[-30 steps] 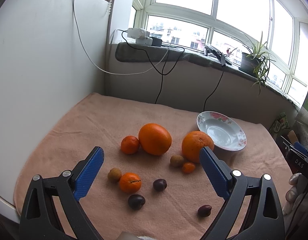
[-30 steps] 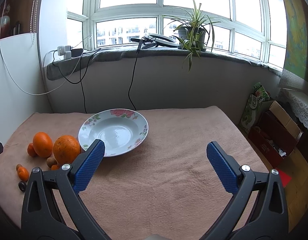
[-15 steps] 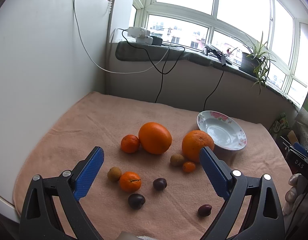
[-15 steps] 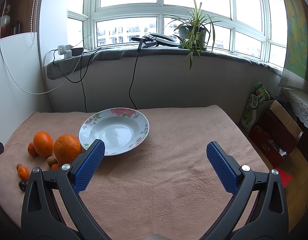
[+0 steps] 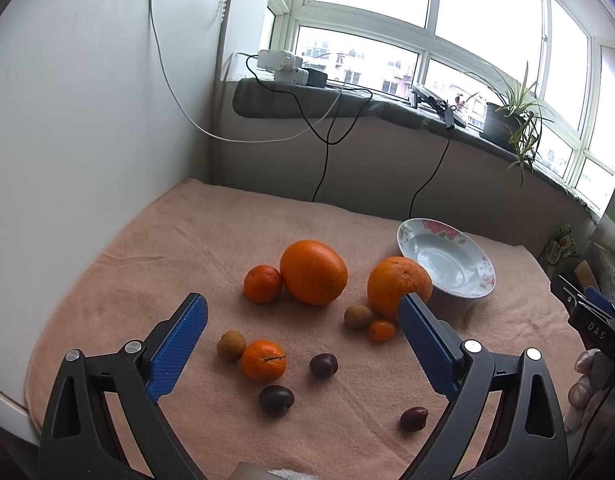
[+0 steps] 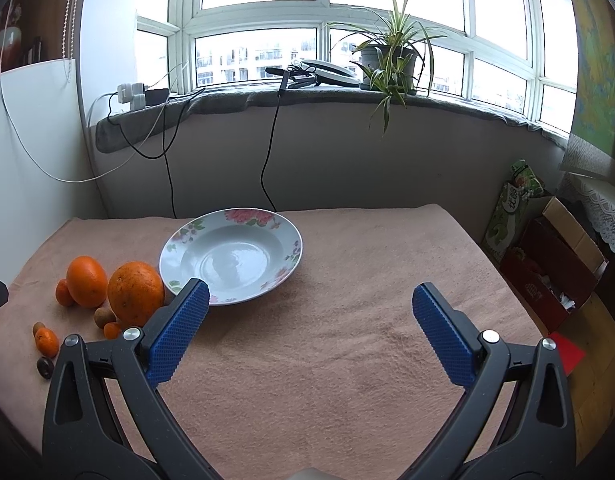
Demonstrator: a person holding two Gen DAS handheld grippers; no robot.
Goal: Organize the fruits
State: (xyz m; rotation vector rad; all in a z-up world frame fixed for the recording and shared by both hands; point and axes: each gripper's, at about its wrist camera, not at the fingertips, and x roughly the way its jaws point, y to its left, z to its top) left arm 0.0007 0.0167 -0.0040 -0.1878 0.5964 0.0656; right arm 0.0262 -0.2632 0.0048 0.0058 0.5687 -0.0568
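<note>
Fruits: all loose on the pink towel, none in the plate yet
Plate: white with pink flowers on the rim, sitting on the towel toward the windowsill side, nothing in it
Big orange: middle of the pile, touching the small mandarin on its left
Second orange: right up against the plate's rim, partly behind the left gripper's blue pad in the left wrist view
Mandarins: one beside the big orange, one nearer the camera with a stem, plus a tiny one under the second orange
Longans: one tan one next to the tiny mandarin, another touching the stemmed mandarin
Dark plums: three of them closest to the camera, spread apart
Left gripper: spread wide, holding nothing, hovering over the fruit pile
Right gripper: also wide apart and holding nothing, over bare towel just this side of the plate, fruits off to its left
</note>
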